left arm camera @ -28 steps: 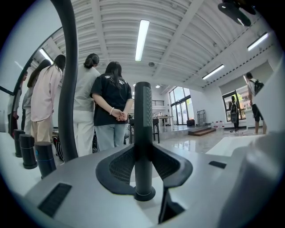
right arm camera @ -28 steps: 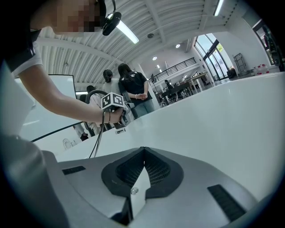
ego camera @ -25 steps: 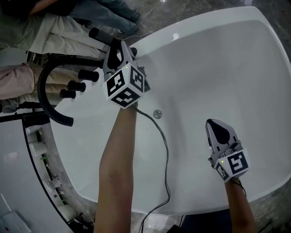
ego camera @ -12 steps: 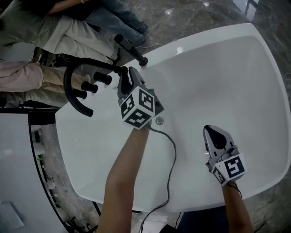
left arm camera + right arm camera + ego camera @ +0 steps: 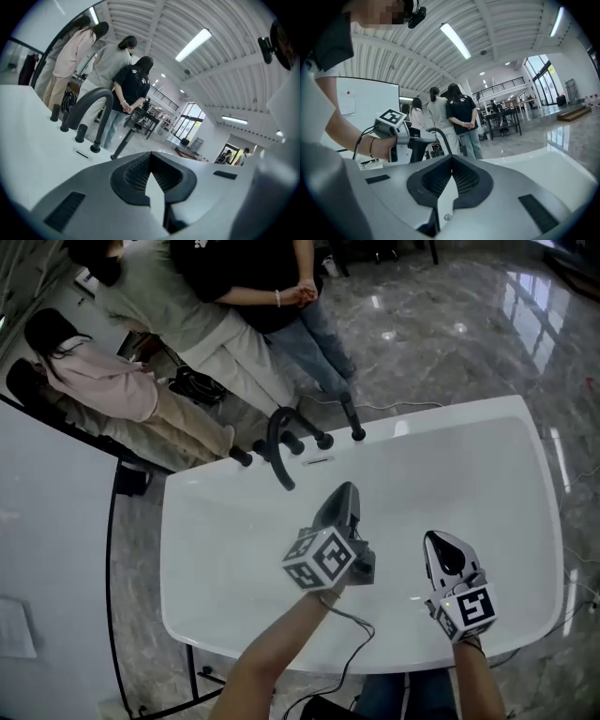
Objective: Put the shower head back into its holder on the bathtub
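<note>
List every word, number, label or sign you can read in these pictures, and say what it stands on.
No text can be read anywhere.
Marker cubes: black-and-white square patterns only, no letters or digits.
Black shirt: small white print, too small to read.
Pinned white sheet: too blurred to read.

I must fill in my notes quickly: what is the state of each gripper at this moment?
Left gripper: closed, nothing between its jaws.
Right gripper: closed, nothing between its jaws.
</note>
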The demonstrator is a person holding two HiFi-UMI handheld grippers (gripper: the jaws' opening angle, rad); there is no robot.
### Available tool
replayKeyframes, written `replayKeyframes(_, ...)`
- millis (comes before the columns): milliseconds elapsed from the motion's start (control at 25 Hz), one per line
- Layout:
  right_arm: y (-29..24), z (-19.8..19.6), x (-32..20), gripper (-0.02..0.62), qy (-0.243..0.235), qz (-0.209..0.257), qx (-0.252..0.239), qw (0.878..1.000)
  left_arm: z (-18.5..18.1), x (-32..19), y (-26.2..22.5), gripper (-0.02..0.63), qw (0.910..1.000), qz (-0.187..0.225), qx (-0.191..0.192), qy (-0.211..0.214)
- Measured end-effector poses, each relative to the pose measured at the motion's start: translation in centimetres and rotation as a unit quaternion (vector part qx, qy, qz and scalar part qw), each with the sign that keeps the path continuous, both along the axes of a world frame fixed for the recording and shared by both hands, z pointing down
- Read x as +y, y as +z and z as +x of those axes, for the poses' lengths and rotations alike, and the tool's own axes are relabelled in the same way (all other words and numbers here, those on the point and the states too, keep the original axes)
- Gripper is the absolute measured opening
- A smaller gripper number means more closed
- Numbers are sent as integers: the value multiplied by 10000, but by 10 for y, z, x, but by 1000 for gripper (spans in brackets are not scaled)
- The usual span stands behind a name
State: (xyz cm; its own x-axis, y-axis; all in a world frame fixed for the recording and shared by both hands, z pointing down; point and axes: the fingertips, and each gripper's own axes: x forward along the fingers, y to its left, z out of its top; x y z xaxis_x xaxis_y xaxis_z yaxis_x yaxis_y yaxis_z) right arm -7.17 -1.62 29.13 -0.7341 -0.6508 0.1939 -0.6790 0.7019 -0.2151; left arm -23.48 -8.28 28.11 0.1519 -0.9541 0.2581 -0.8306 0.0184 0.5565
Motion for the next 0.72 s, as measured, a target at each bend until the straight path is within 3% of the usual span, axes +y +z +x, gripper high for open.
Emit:
replayKeyframes(120,-40,-8,16,-6,-137,48,63,9999,10,40,-30,3,9991,-67,266,338)
replayKeyframes(320,-86,-18,43,-6,-318,-4,194,9993,32,96,-78,3,9967,120,34,798)
replayKeyframes(560,-142,-17,69,-6,-439,114,264,9986,47,139,-138,3,9959,489,-573,497)
replayKeyframes(720,-176,-18,78,-6,-474,326,120,9983,63,147,-180,3,9904,891,-993,371)
